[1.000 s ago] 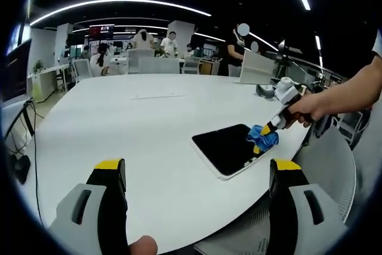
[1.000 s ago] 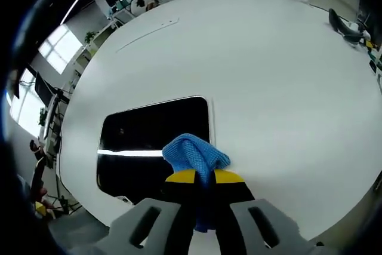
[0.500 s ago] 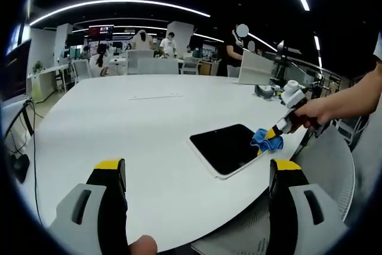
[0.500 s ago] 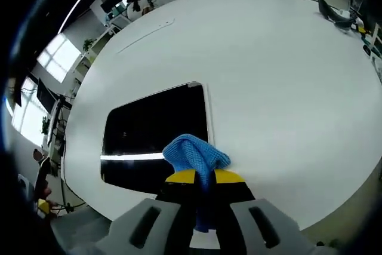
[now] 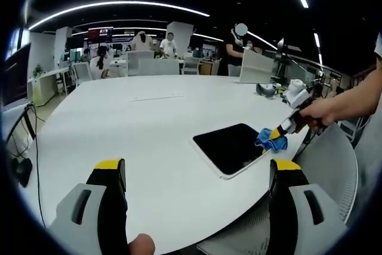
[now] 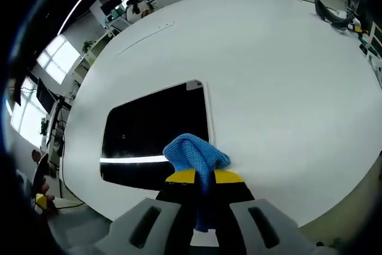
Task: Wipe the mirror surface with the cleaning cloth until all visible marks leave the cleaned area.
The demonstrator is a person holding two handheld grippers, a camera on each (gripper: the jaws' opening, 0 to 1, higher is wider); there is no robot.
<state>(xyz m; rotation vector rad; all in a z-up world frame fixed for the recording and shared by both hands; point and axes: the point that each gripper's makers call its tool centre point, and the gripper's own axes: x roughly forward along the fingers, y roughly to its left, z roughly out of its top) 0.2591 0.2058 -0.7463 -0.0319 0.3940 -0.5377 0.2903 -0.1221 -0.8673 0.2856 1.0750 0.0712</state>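
Cloth pinched at the mirror's near edge

The soft blue cleaning cloth (image 6: pixel 196 156) is held bunched in the right gripper (image 6: pixel 203 177) fingers, on the flat, fragile mirror (image 6: pixel 156 129) lying on the table (image 6: pixel 280 76); the left gripper (image 5: pixel 194 174) fingers are held wide.

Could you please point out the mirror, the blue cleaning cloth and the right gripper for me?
mirror (image 6: pixel 152 126), right gripper view, on its dark reflecting face.
blue cleaning cloth (image 6: pixel 194 153), right gripper view, on the bunched top fold.
right gripper (image 6: pixel 203 177), right gripper view, between the yellow jaw tips clamping the cloth.
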